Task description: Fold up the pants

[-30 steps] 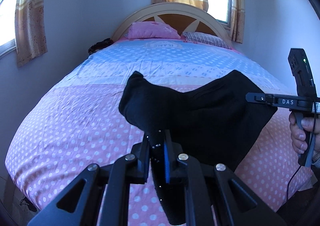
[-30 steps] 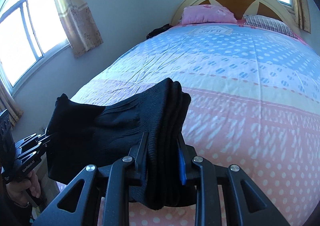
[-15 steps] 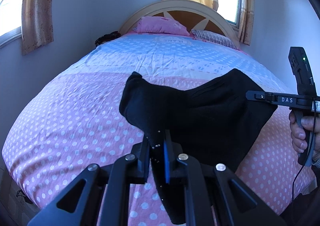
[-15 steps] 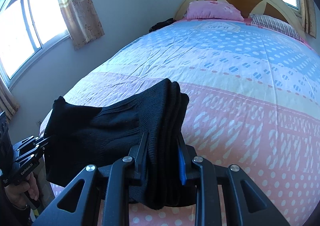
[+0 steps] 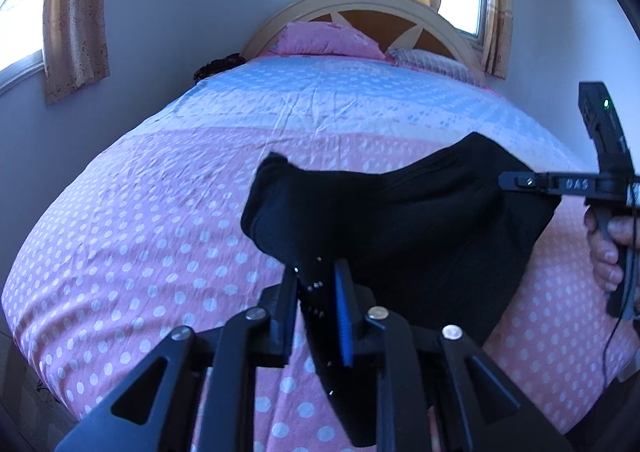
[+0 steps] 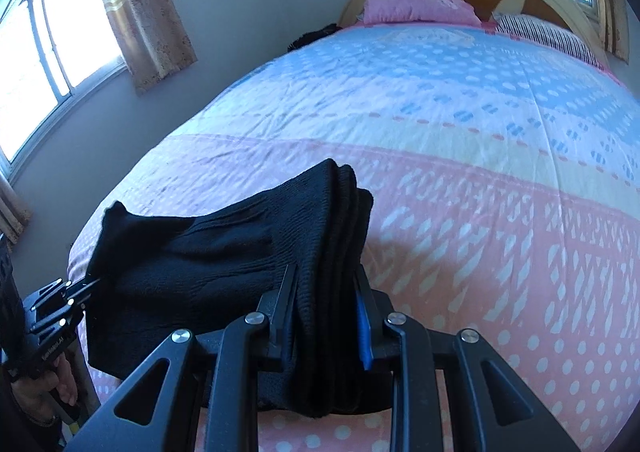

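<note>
Folded black pants [image 5: 408, 228] hang in the air above the foot of the bed, stretched between both grippers. My left gripper [image 5: 316, 284] is shut on one end of the fabric, which droops below its fingers. In the right wrist view my right gripper [image 6: 326, 292] is shut on a thick stack of layers at the other end of the pants [image 6: 224, 260]. The right gripper [image 5: 520, 182] also shows at the right of the left wrist view, held by a hand [image 5: 608, 248]. The left gripper [image 6: 68, 296] appears at the lower left of the right wrist view.
The bed [image 5: 160, 212] has a pink polka-dot cover near me and a blue-and-white part farther back. A pink pillow [image 5: 324, 40] and a striped pillow [image 5: 432, 62] lie by the arched headboard [image 5: 372, 4]. Curtained windows [image 6: 52, 32] sit on the walls.
Both grippers have carried the pants forward and higher over the bed; the bed surface fills more of each view. The grip on the fabric is unchanged.
</note>
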`<state>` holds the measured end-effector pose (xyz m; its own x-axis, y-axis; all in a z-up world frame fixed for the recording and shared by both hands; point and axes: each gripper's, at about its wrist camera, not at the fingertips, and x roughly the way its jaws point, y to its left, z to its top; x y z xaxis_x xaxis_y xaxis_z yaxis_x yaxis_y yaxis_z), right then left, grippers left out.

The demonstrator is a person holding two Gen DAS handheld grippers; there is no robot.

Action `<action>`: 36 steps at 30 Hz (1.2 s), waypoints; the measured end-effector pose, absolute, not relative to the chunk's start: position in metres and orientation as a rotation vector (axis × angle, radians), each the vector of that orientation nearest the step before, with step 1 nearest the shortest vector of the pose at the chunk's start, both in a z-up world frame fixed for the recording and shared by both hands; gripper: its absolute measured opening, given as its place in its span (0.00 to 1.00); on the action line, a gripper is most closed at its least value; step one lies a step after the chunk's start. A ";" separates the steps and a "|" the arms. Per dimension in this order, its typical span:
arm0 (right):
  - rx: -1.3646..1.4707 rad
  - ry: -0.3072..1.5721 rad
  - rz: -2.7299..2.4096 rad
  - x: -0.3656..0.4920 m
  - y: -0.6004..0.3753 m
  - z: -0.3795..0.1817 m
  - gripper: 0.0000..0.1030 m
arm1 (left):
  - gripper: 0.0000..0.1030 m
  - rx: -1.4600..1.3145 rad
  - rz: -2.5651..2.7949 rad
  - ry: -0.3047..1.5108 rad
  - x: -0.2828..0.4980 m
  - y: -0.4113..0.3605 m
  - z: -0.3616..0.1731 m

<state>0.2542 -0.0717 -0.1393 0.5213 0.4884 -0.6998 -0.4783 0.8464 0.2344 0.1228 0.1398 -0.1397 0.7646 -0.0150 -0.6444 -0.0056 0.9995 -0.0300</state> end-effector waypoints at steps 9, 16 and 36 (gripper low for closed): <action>0.032 0.884 0.517 0.265 -0.077 -0.161 0.35 | 0.65 -0.037 0.052 0.695 0.120 0.151 -0.160; 0.112 0.899 0.478 0.268 -0.096 -0.164 0.57 | 0.86 -0.072 0.082 0.704 0.112 0.167 -0.161; 0.058 0.575 0.384 0.106 -0.111 -0.070 0.63 | 0.93 -0.066 0.091 0.459 0.032 0.151 -0.065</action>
